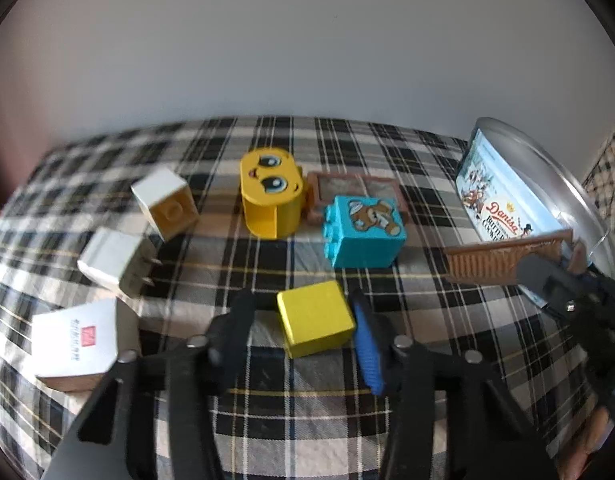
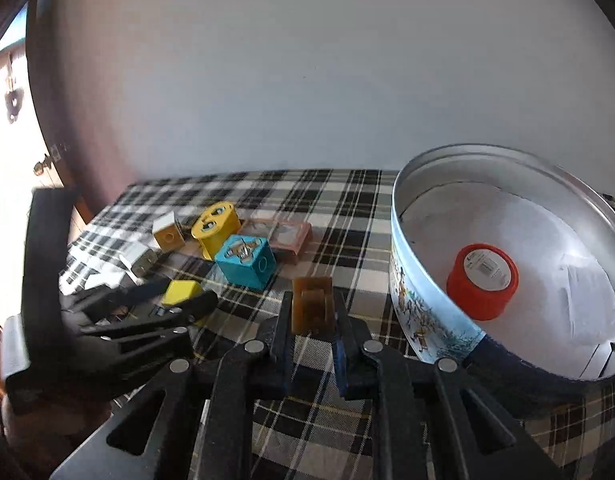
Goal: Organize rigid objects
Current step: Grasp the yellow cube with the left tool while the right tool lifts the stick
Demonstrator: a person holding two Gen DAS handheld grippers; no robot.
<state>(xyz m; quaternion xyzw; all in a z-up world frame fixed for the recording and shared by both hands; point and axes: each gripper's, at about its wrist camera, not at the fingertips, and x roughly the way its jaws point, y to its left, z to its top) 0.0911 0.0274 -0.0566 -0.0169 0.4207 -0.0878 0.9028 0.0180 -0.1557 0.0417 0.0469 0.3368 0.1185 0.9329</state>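
A yellow cube (image 1: 315,318) rests on the plaid cloth between the fingers of my left gripper (image 1: 303,304), which is shut on it; the blue pad (image 1: 367,352) presses its right side. From the right wrist view the same cube (image 2: 181,292) sits between the two black fingers of my left gripper (image 2: 179,298). My right gripper (image 2: 313,320) is shut on a brown comb (image 2: 311,308), seen end-on here. In the left wrist view the comb (image 1: 503,264) hangs above the cloth beside a round cookie tin (image 1: 503,200). The open tin (image 2: 407,264) holds a red-lidded jar (image 2: 483,280).
Behind the cube lie a yellow face block (image 1: 271,196), a teal bear block (image 1: 363,232) and a small brown frame (image 1: 347,188). To the left are a white-and-yellow cube (image 1: 167,204), a white charger plug (image 1: 115,264) and a white box (image 1: 75,340). A wall stands behind the table.
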